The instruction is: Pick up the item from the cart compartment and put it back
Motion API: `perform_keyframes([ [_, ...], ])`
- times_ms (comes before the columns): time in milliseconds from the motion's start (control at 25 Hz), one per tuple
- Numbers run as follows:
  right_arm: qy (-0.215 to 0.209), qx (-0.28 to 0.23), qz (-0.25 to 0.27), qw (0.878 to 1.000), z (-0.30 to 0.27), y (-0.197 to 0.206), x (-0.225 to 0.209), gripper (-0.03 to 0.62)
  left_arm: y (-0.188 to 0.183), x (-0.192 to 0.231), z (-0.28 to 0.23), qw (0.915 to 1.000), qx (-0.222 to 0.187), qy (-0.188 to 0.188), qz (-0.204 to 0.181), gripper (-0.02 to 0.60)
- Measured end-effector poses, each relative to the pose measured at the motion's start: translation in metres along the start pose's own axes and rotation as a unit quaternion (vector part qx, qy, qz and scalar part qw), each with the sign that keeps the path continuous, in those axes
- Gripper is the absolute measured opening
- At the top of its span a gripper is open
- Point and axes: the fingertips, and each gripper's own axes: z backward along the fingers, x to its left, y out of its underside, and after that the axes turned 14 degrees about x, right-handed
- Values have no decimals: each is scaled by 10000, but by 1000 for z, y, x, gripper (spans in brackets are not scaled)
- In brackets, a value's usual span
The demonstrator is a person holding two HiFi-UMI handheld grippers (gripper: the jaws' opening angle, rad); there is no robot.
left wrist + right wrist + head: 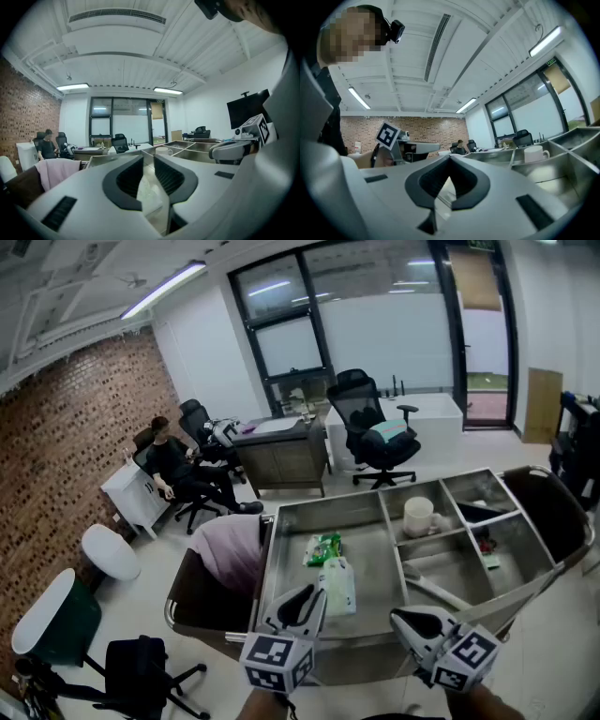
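A steel cart with several compartments stands in front of me. Its big left compartment holds a green packet and a white packet. My left gripper reaches over the cart's near edge, with its tip at the white packet's near-left edge. In the left gripper view the jaws stand a narrow gap apart, and the crinkled white packet fills that gap. My right gripper hovers at the near rim with nothing in it. Its tips meet.
A white mug sits in a middle compartment, and small items lie in the right one. A pink cloth lies in the cart's left bag, and a dark bag hangs at the right. A seated person and an office chair are beyond.
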Motion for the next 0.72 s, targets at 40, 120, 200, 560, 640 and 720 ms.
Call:
perform_keyframes([
  [40, -5, -13, 11, 10000, 0, -4, 0, 9, 0, 3, -7, 10000, 87, -3, 16, 114],
  [120, 0, -37, 31, 10000, 0, -11, -1, 9, -1, 8, -21, 9997, 244, -39, 21, 153],
  [200, 35, -70, 61, 10000, -1, -16, -4, 9, 0, 12, -30, 9993, 353, -117, -4, 153],
  [560, 163, -2, 283, 9995, -23, -34, -26, 9, 4, 27, -56, 9977, 620, -285, 26, 153],
  [640, 150, 45, 253, 9996, -34, -41, -36, 9, 4, 30, -60, 9975, 652, -272, 36, 153],
  [720, 130, 129, 201, 9996, -46, -46, -47, 9, 5, 31, -64, 9972, 706, -243, 45, 153],
])
